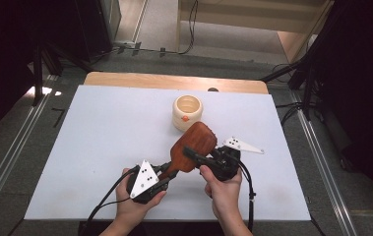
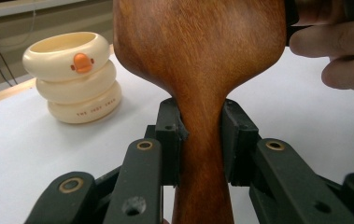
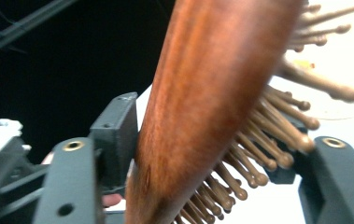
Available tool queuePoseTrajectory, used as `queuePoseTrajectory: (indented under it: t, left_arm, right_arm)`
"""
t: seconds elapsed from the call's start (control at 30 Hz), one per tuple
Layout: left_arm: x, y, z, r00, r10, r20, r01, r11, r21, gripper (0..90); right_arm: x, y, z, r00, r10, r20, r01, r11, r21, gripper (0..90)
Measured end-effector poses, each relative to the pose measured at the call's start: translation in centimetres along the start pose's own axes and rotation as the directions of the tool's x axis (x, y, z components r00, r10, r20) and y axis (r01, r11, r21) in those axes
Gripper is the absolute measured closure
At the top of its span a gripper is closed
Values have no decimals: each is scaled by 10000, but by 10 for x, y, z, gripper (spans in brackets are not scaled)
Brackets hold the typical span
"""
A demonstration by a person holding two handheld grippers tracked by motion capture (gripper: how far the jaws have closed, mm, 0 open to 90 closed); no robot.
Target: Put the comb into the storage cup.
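**Wooden hairbrush gripped at both ends above the bench**

Two hands at the near edge of the bench work a pair of hand-held grippers around a wooden hairbrush [image 1: 192, 147], held off the white top [image 1: 100, 147] roughly mid-way between the near and far edges. Clamped on the narrow neck of the handle, the left gripper [image 2: 201, 135] has its pads pressed against the wood on either side, apparently to steady the brush so the other tool can take a hold. Across the paddle head, the right gripper [image 3: 202, 154] has one jaw against the smooth back and the other among the bristles [image 3: 268, 149]; it looks to be grasping the head, though the bristle-side pad is partly hidden and firm contact there cannot be confirmed. Taking the head broadside likely gives a second, stable grip for passing or turning the brush. Beyond it, towards the far edge, stands a cream stacked-ring cup [image 1: 187, 112] with an orange duck-bill mark, upright, open-mouthed and apart from the brush, a plausible place to stand the brush in
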State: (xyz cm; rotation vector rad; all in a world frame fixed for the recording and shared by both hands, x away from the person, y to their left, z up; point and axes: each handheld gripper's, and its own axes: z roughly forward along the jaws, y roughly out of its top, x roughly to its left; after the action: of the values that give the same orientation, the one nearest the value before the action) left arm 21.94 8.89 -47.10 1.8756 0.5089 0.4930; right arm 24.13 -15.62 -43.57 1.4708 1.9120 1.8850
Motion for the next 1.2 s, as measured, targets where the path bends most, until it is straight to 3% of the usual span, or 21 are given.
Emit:
queuePoseTrajectory:
  t: [0.13, 0.27, 0.33, 0.5, 0.6, 0.77, 0.87, 0.97, 1.1, 1.2]
  left_arm:
    - [1, -1, 2, 9993, -237, 273, 237, 9997, 16, 723]
    - [4, 1, 2, 9958, -572, 715, 579, 9983, -88, 698]
    - [6, 1, 1, 9942, -712, 809, 721, 9974, -82, 611]
    - [12, 1, -4, 9920, -909, 873, 918, 9958, -66, 430]
    - [16, 0, -6, 9851, -1290, 1139, 1308, 9914, -86, 322]
    - [26, -5, -16, 9777, -1809, 1066, 1832, 9830, -127, 129]
    - [34, -8, -23, 9715, -2118, 1067, 2154, 9763, -232, 101]
    - [40, -11, -29, 9705, -2236, 902, 2265, 9737, -233, 15]
    - [49, -14, -38, 9676, -2361, 895, 2401, 9700, -373, 0]
    - [55, -17, -43, 9686, -2403, 646, 2431, 9692, -404, 0]
  right_arm:
    - [0, -1, -2, 9989, 117, -457, -116, 9999, 12, 449]
    - [4, 1, -5, 9965, -171, -820, 166, 9998, -72, 505]
    - [5, 2, -8, 9963, -504, -691, 494, 9987, -154, 521]
    - [5, 5, -16, 9948, -827, -587, 812, 9963, -276, 536]
    - [7, 6, -18, 9920, -1217, -343, 1206, 9922, -318, 539]
    - [8, 7, -21, 9887, -1485, -198, 1474, 9880, -462, 540]
    - [8, 8, -22, 9872, -1588, -161, 1578, 9862, -502, 540]
    - [9, 8, -23, 9849, -1727, -66, 1722, 9836, -535, 539]
    - [9, 8, -23, 9824, -1869, 17, 1868, 9810, -534, 540]
    - [10, 8, -23, 9809, -1946, 50, 1946, 9794, -532, 540]
